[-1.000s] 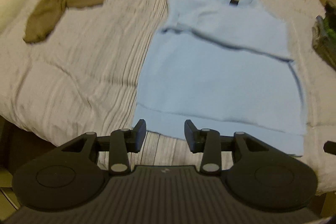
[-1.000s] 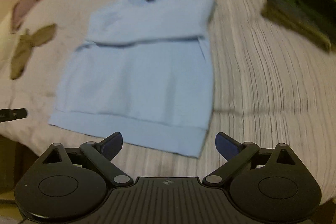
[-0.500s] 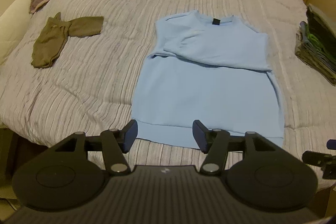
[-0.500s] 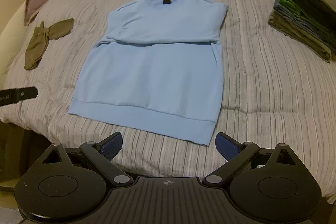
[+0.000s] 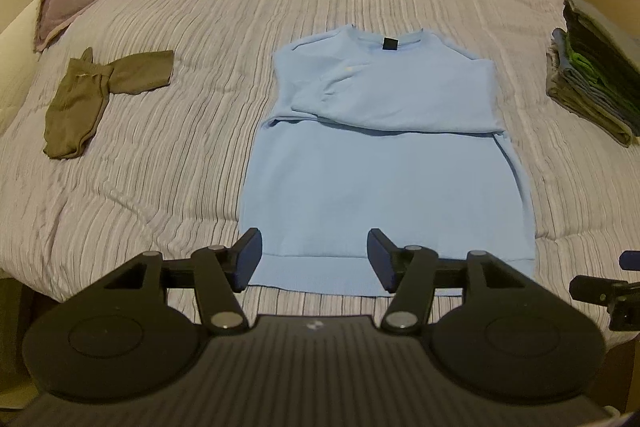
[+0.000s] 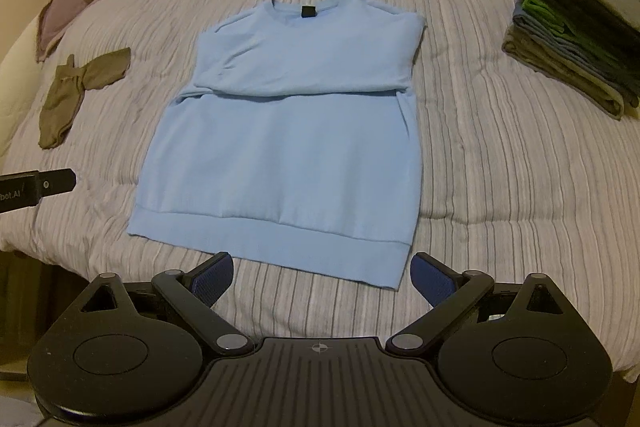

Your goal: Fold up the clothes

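hovering before blue sweatshirt (image 5: 384, 183) hem: left gripper (image 5: 315, 259), right gripper (image 6: 321, 277), jaws wide, empty.

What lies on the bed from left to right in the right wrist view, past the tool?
Olive garment → light blue sweatshirt → stack of folded clothes.

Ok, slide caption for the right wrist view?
Open right gripper hovers before light blue sweatshirt, sleeves folded in, on striped bed.
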